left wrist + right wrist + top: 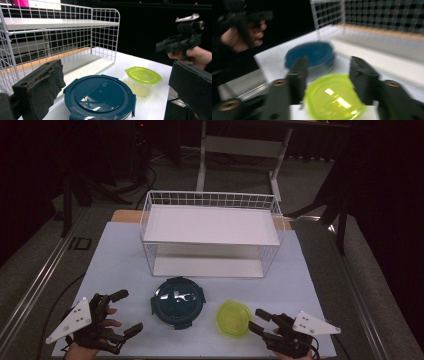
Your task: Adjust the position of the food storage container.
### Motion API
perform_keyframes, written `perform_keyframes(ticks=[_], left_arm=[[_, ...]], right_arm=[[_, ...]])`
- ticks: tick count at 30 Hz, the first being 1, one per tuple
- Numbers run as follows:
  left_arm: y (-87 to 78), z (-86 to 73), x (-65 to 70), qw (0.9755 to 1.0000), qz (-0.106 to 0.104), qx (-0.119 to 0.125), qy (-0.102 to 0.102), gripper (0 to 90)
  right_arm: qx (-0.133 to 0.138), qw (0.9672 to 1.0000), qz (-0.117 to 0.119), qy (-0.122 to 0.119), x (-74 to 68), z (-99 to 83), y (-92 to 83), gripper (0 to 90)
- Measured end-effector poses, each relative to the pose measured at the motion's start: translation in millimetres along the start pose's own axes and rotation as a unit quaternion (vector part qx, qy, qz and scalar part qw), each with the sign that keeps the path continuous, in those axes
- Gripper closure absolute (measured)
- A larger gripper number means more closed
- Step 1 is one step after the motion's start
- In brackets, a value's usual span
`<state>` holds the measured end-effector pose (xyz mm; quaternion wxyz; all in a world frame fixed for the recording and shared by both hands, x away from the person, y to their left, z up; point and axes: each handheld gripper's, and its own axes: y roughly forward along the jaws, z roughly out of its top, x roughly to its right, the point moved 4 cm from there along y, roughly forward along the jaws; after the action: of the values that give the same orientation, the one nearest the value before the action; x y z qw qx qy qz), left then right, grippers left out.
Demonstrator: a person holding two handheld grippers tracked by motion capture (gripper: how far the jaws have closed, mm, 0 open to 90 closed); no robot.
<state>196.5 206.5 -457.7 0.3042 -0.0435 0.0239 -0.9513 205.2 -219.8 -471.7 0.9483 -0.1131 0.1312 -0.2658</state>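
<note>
The fingers (120, 295) of the left gripper (126, 312) and of the right gripper (258, 321) are standing spread and empty, so nothing seems moved yet: the blue container (178, 302) and green container (234, 318), lying flat lid-up with no long axis, are sitting just before the empty wire rack (212, 234).

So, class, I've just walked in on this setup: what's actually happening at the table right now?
A person sits at a white table holding a gripper in each hand. Both are open and hold nothing. The left gripper hangs beside a round dark-teal lidded container. The right gripper points at a smaller lime-green lidded container, its jaws either side of it in its own blurred view. Both containers sit in front of a white two-shelf wire rack.
</note>
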Motion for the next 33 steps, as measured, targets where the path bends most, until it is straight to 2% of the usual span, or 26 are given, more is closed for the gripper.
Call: perform_keyframes(ticks=[5, 8, 11, 17, 21, 26, 28, 33], left_arm=[[-0.1, 0.7, -0.2, 1.0, -0.001, 0.001, 0.0, 0.2], [0.7, -0.8, -0.8, 1.0, -0.001, -0.001, -0.003, 0.2], [1.0, -1.0, 0.0, 1.0, -0.002, -0.001, -0.003, 0.2], [0.9, -0.7, -0.5, 1.0, -0.002, 0.001, -0.004, 0.2], [1.6, -1.3, -0.4, 1.0, -0.004, 0.0, -0.003, 0.2], [2.5, -2.2, -0.8, 1.0, -0.003, -0.002, -0.004, 0.3], [2.8, -2.2, -1.0, 1.0, -0.004, -0.002, -0.003, 0.2], [3.6, -2.5, -0.4, 1.0, -0.006, -0.003, -0.003, 0.2]], right_arm=[[-0.049, 0.9987, 0.011, 0.002, -3.7, -12.5, 13.9, 89.6], [-0.063, 0.9979, 0.013, 0.002, -5.0, -14.8, 17.5, 89.9], [-0.071, 0.997, 0.032, -0.005, -14.3, -18.1, 23.7, 89.9], [-0.106, 0.9927, 0.057, -0.008, -25.0, -30.0, 36.9, 90.0], [-0.121, 0.9911, 0.055, -0.007, -23.8, -34.7, 41.1, 90.0], [-0.136, 0.9887, 0.064, -0.002, -25.5, -39.1, 45.4, 90.0], [-0.148, 0.9873, 0.058, -0.008, -24.9, -42.1, 47.8, 90.0], [-0.154, 0.9871, 0.041, -0.003, -19.7, -43.6, 48.0, 90.0]])
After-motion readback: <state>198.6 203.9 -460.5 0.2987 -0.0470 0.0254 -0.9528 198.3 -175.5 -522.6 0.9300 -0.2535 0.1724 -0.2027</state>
